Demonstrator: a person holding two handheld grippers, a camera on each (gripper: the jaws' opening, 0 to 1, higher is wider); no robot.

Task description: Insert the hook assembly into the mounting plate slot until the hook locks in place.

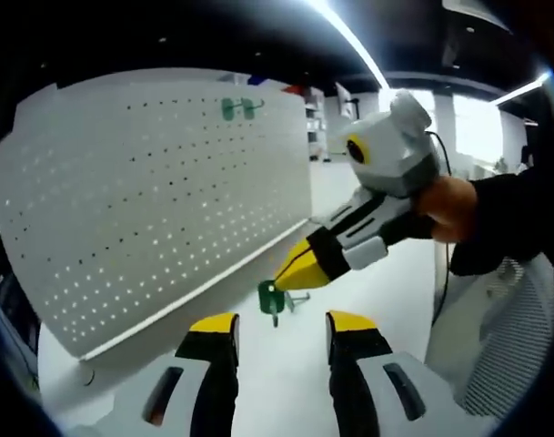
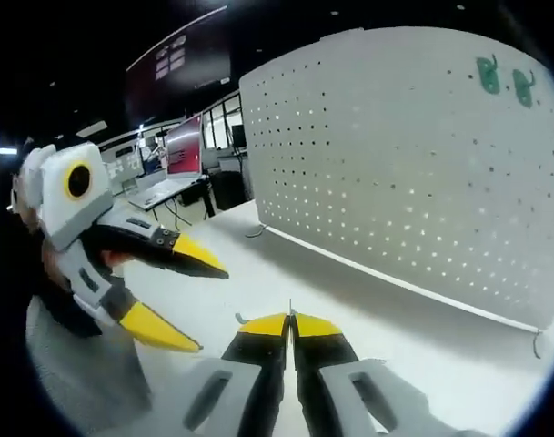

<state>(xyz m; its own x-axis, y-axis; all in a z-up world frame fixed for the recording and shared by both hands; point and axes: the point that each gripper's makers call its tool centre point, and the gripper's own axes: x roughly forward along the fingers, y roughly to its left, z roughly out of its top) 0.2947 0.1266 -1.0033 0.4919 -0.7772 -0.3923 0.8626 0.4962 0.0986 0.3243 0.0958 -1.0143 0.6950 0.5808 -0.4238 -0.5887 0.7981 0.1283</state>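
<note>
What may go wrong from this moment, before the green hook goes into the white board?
1. The right tool, jaws shut, meets the green hook at its very tips; any hold looks thin, so the hook might slip.
2. The pegboard has many close holes; the hook might enter wrong ones and not lock.

a dark ceiling carries a long strip light (image 1: pixel 349 36). bright windows (image 1: pixel 472 127) glow at the far side. in the right gripper view, office desks (image 2: pixel 163 193) with a monitor (image 2: pixel 184 146) stand under glazed partitions (image 2: pixel 224 123).
</note>
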